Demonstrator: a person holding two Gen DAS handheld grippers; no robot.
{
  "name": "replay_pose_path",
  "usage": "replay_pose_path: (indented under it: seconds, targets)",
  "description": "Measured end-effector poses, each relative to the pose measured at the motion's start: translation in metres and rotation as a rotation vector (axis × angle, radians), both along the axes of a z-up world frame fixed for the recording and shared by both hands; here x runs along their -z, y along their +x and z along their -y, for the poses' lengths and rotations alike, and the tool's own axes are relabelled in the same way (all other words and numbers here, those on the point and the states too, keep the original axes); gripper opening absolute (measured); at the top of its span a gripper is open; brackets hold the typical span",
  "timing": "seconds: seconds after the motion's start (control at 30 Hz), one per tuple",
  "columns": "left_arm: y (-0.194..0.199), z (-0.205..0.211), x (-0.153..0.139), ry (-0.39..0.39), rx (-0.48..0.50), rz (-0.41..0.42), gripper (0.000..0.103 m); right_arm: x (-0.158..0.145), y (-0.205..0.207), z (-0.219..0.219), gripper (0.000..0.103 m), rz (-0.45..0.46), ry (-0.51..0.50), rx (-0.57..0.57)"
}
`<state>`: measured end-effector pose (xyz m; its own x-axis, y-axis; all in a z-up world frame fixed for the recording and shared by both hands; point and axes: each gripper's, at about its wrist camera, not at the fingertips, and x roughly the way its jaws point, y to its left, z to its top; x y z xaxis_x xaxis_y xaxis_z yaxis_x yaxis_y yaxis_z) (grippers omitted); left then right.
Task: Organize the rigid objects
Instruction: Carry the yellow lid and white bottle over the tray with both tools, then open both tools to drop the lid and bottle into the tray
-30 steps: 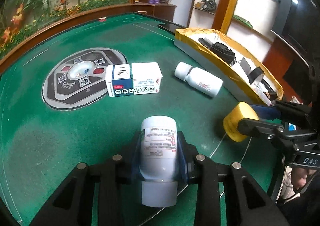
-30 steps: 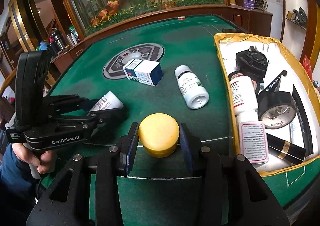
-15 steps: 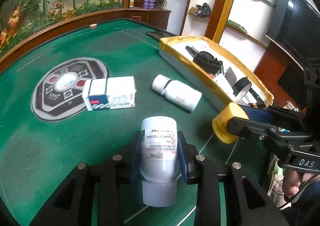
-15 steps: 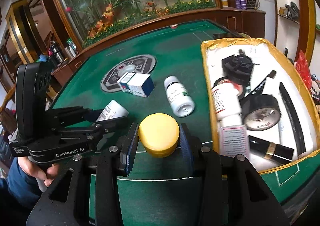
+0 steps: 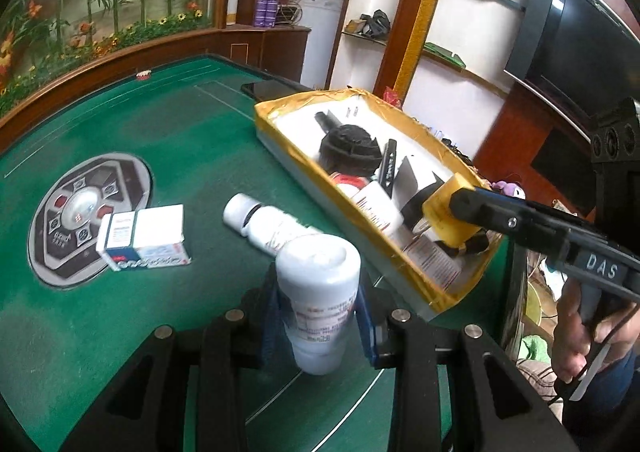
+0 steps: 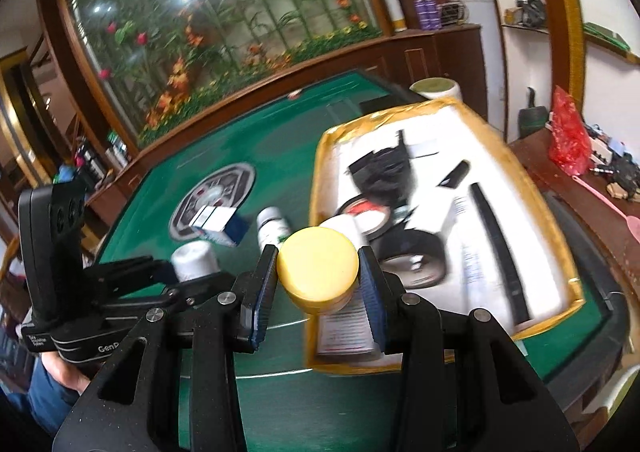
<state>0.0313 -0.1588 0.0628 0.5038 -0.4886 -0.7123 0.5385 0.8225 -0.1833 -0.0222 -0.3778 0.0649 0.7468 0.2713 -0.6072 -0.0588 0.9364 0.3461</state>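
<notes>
- Left: a box and a bottle lie mid-table, not yet sorted.
- Middle: left gripper clamps a white bottle above the table.
- Right: right gripper clamps a yellow jar over the tray's near corner; the tray is already part-filled.

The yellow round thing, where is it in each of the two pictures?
Left wrist view: the yellow jar is at the right, clamped in the right gripper, over the near corner of the yellow-edged tray.
Right wrist view: it is at the lower middle, between the gripper's blue pads.
Shared landmark: the tray, right of the green table in both.
</notes>
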Motion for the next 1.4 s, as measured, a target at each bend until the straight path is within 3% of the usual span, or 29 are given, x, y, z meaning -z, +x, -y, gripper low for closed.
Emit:
replay_pose_path:
  seconds: [0.37, 0.67, 0.97, 1.17, 1.3, 1.4]
  targets:
    - [0.010, 0.065, -0.020, -0.019, 0.068, 0.003, 0.034, 0.005, 0.005, 0.065, 0.040, -0.015, 0.046, 0.159]
    - [0.030, 0.118, -0.015, -0.029, 0.114, -0.025, 0.034, 0.013, 0.028, 0.102, 0.040, -0.058, 0.030, 0.251]
    - [0.045, 0.136, 0.006, -0.044, 0.086, -0.071, 0.034, 0.030, 0.052, 0.111, 0.040, -0.129, 0.042, 0.261]
    - [0.046, 0.137, 0.010, -0.088, 0.092, -0.107, 0.036, 0.033, 0.054, 0.115, 0.040, -0.129, 0.074, 0.265]
    - [0.042, 0.138, 0.009, -0.090, 0.094, -0.121, 0.050, 0.030, 0.052, 0.116, 0.040, -0.125, 0.082, 0.281]
    - [0.039, 0.139, 0.007, -0.095, 0.094, -0.114, 0.058, 0.025, 0.049, 0.118, 0.046, -0.107, 0.091, 0.285]
